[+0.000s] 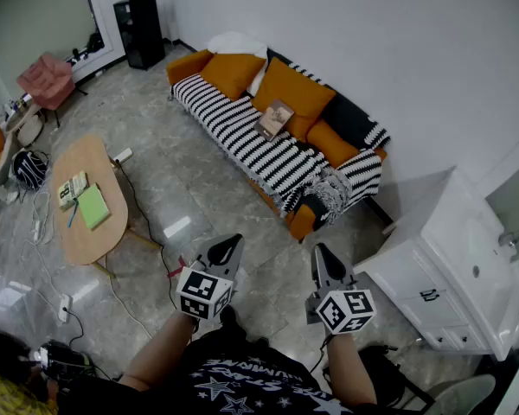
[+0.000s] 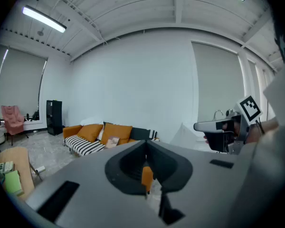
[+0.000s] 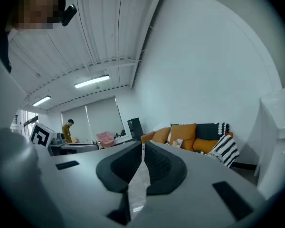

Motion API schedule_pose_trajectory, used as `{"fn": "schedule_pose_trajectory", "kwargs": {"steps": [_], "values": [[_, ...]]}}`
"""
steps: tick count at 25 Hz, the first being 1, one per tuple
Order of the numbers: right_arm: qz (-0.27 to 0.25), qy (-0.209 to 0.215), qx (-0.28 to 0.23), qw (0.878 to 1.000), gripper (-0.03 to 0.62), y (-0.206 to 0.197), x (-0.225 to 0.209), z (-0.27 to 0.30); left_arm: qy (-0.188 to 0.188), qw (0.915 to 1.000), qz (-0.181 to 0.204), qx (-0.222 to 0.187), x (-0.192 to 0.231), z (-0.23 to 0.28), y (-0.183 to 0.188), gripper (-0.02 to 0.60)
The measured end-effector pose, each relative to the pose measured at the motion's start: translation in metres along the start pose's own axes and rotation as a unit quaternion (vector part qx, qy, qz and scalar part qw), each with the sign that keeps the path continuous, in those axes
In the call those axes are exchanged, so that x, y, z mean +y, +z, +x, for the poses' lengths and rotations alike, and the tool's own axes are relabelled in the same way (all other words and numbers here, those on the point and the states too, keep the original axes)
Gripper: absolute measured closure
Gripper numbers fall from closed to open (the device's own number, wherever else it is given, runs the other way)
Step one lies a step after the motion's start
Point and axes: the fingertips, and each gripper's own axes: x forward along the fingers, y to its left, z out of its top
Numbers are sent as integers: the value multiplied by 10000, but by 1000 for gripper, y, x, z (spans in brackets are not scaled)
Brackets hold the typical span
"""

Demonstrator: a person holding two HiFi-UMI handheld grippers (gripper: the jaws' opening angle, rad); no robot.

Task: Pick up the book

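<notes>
A tan book [image 1: 275, 118] leans against an orange cushion on the striped sofa [image 1: 242, 137], far across the floor from me. It also shows small in the left gripper view [image 2: 113, 141] and the right gripper view [image 3: 178, 142]. Both grippers are held out in front of the person's body, pointing towards the sofa and well short of it. The left gripper [image 1: 229, 245] [image 2: 145, 144] has its jaw tips together with nothing in them. The right gripper [image 1: 322, 256] [image 3: 142, 146] is shut and empty too.
An oval wooden coffee table [image 1: 104, 240] at left carries a green notebook [image 1: 92, 206] and a small book stack [image 1: 72, 188]. Cables trail on the marble floor by it. A white sink cabinet [image 1: 450, 275] stands at right. A person [image 3: 68, 129] stands far off.
</notes>
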Motion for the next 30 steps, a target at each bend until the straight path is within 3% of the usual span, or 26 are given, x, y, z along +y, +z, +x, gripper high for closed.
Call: {"fn": "schedule_pose_trajectory", "kwargs": {"steps": [15, 30], "values": [[-23, 376, 152, 9992, 560, -15, 34, 3, 212, 9997, -73, -37, 11, -30, -5, 575], [80, 628, 285, 9976, 560, -21, 55, 81, 350, 9990, -274, 43, 70, -18, -14, 575]]}}
